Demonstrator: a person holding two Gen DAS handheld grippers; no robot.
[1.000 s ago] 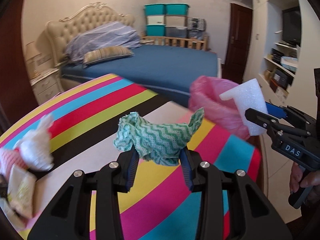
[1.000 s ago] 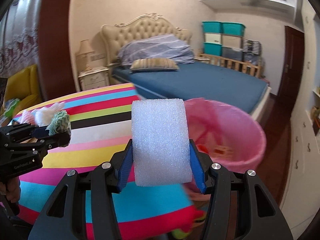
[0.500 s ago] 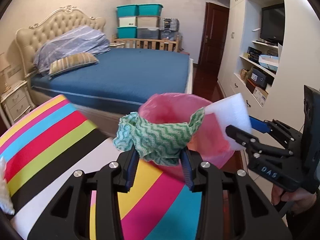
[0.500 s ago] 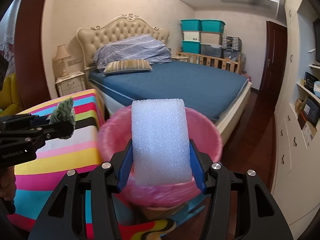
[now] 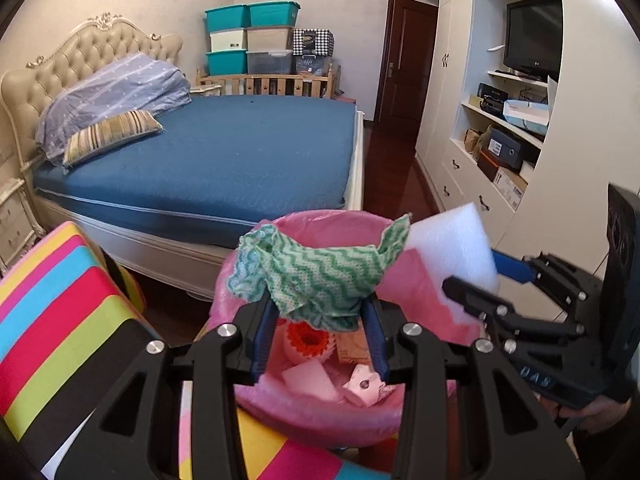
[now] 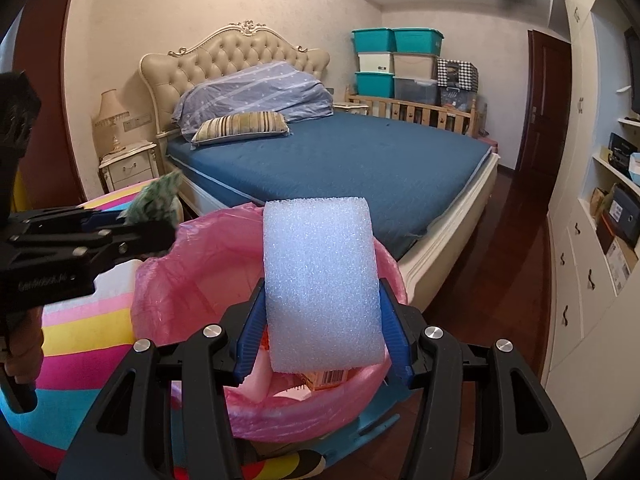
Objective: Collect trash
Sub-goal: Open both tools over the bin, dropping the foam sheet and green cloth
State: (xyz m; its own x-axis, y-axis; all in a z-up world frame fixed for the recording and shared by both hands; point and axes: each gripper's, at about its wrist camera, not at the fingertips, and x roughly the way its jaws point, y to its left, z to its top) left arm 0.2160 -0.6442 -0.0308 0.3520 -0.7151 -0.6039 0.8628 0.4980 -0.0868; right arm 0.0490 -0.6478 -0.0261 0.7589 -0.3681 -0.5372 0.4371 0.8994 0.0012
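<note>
Over a pink-lined bin (image 5: 320,420), the left gripper (image 5: 320,332), its fingers having just been opening, has a green zigzag cloth (image 5: 316,276) between them, while the right gripper (image 6: 320,328) stays clamped on a white foam block (image 6: 320,280). "DAS" shows on the right gripper; a barcoded box (image 6: 328,378) lies in the bin beside the striped counter (image 5: 60,320).
</note>
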